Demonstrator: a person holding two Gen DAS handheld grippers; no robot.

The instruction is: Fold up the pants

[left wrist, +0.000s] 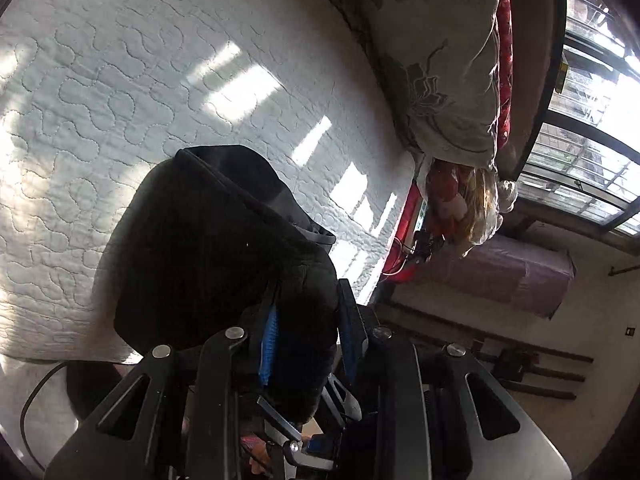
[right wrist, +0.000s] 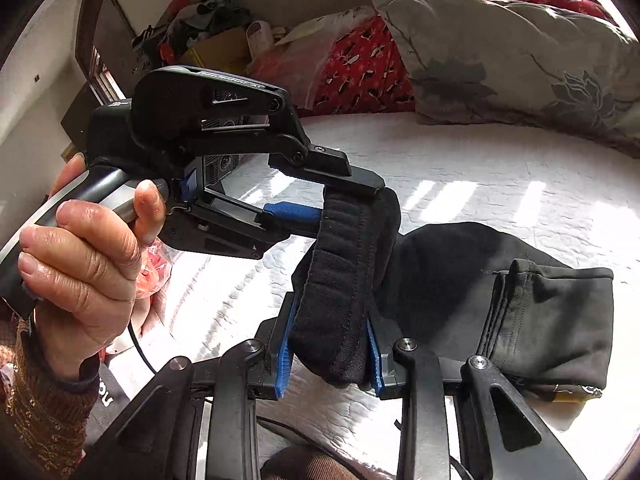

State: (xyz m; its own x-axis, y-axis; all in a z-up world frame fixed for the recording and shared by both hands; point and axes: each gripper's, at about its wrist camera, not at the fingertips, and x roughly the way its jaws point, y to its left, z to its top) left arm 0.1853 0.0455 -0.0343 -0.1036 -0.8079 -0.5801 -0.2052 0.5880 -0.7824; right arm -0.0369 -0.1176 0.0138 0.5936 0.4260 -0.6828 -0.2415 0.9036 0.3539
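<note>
The black pants lie partly folded on the white quilted mattress, and their thick waistband end is lifted off the bed. My right gripper is shut on that waistband, its blue pads pressing both sides. My left gripper, held by a person's hand, clamps the same band a little farther up. In the left wrist view the pants hang as a dark bunch from my left gripper, whose blue pads squeeze the cloth over the mattress.
A grey floral pillow and a red patterned cushion lie at the head of the bed. Boxes and clutter stand beyond it. The grey pillow borders a barred window. A black cable trails near the bed's edge.
</note>
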